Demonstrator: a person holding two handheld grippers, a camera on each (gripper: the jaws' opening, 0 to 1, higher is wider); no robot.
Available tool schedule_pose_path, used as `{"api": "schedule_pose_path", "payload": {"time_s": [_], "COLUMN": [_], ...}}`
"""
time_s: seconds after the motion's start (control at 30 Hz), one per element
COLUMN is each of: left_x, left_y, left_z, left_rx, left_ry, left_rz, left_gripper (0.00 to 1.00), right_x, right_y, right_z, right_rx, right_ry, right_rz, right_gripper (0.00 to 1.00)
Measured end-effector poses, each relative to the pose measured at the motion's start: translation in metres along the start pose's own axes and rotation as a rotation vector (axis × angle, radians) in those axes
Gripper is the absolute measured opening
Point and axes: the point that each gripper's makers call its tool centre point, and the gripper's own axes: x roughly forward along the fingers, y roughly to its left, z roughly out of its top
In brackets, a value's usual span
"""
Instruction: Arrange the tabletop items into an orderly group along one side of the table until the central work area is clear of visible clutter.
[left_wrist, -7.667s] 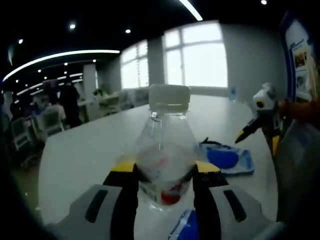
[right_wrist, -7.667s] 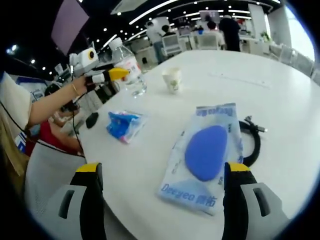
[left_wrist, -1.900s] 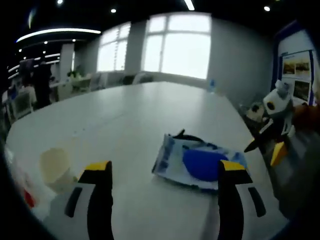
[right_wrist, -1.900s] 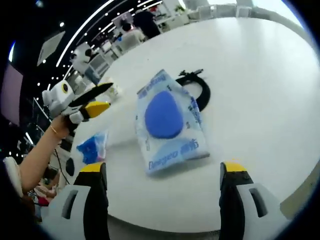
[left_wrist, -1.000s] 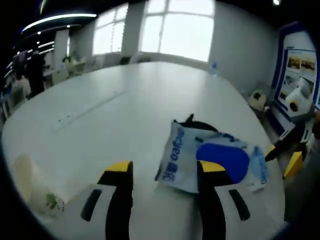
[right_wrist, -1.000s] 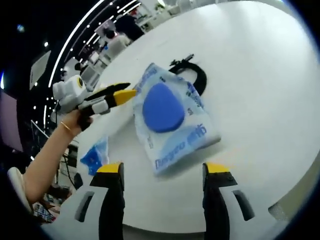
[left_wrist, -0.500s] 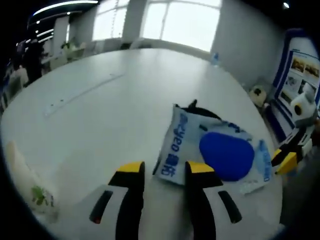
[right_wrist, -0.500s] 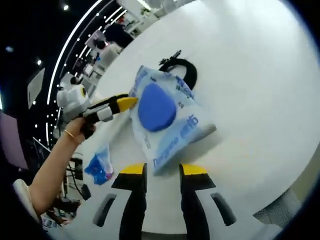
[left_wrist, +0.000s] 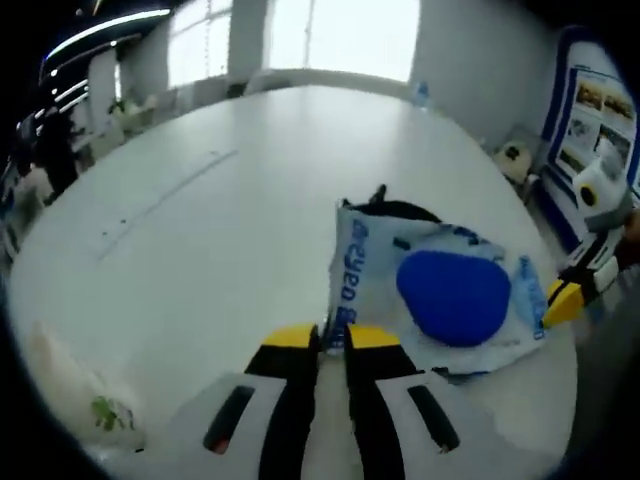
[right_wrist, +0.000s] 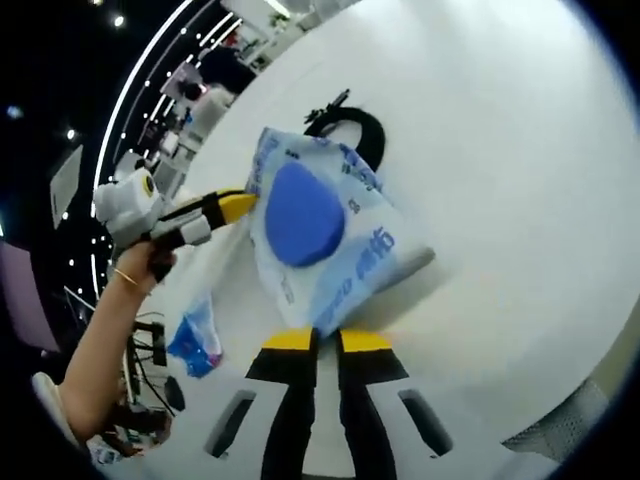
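While both pinch opposite edges of the blue-pad packet (left_wrist: 440, 295), left gripper (left_wrist: 331, 332), right gripper (right_wrist: 327, 335), black cable (right_wrist: 352, 128) beyond, white table (left_wrist: 200, 210).

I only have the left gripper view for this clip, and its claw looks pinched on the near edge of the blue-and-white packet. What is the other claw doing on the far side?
Observer: In the right gripper view, the right claw is shut on an edge of the packet. The left claw meets a different edge of it.
Operator: Is anything else loose on the table that my view misses?
Observer: Yes, a small blue wrapper lies near the table's edge, beside the person's forearm.
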Motion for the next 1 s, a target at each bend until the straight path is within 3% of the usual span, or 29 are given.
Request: {"api": "schedule_pose_path", "payload": {"time_s": [0.37, 0.73, 1.0], "left_x": [-0.009, -0.037, -0.053], "left_y": [0.000, -0.008, -0.011], "left_z": [0.005, -0.003, -0.007], "left_rx": [0.051, -0.027, -0.040], "left_ry": [0.018, 0.030, 0.011], "left_rz": [0.014, 0.012, 0.024], "left_gripper": [0.00, 0.00, 0.00], "right_x": [-0.003, -0.017, -0.024], "right_y": [-0.003, -0.011, -0.004], "right_z": [0.004, 0.022, 0.041], "right_rx": [0.000, 0.017, -0.057], "right_ry": [-0.004, -0.066, -0.111], "right_rz": [-0.008, -0.033, -0.041], "right_gripper": [0.04, 0.01, 0.01]}}
